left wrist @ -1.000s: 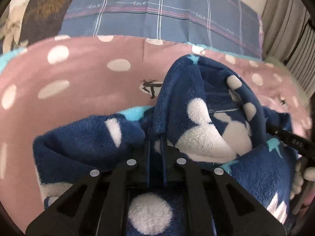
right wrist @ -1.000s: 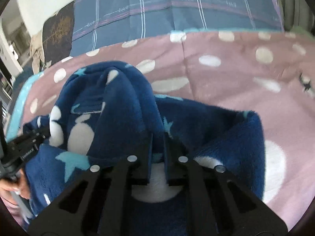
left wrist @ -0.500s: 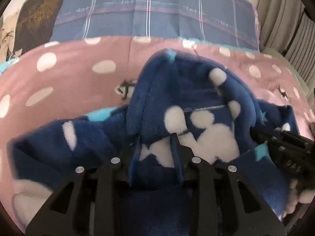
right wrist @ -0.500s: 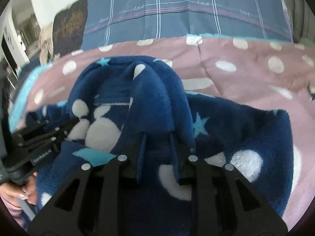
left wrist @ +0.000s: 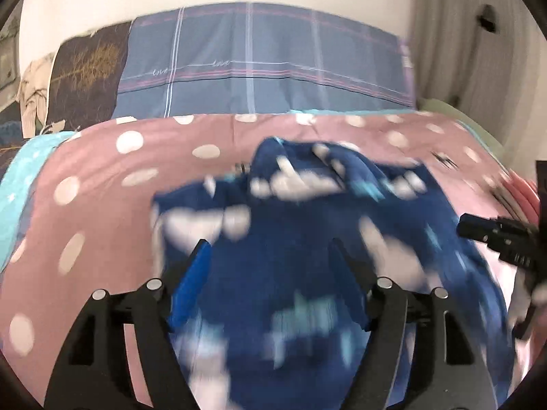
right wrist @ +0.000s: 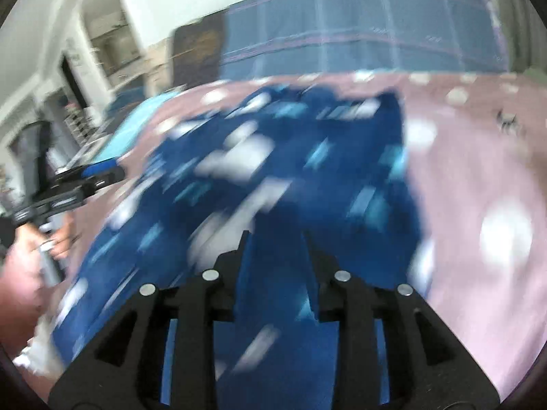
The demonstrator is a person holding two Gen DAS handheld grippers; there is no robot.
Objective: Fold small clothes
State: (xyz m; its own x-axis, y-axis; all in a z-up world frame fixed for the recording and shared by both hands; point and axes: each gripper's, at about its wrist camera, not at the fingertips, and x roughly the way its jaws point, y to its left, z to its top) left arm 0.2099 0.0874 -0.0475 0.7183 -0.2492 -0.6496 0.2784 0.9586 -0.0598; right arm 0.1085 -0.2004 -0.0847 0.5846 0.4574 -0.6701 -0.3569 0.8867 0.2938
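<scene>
A navy fleece garment (left wrist: 307,225) with white and light-blue shapes lies crumpled on the pink dotted bedspread (left wrist: 102,177), blurred by motion. My left gripper (left wrist: 268,246) stands open above its near edge, fingers wide apart and nothing pinched. In the right wrist view the same garment (right wrist: 307,157) spreads ahead of my right gripper (right wrist: 275,235), whose fingers are parted with blue fleece showing below the gap. The right gripper (left wrist: 492,235) appears at the right edge of the left wrist view. The left gripper (right wrist: 85,177) and a hand (right wrist: 58,235) show at the left of the right wrist view.
A blue plaid pillow (left wrist: 259,68) and a dark patterned pillow (left wrist: 85,68) lie at the head of the bed against a white wall. Grey curtains (left wrist: 461,34) hang at the right. Bare pink bedspread (right wrist: 478,171) stretches to the right of the garment.
Both grippers, shut on the fleece a second ago, have opened and pulled back and up. The raised fold of the garment has dropped onto the bed.
</scene>
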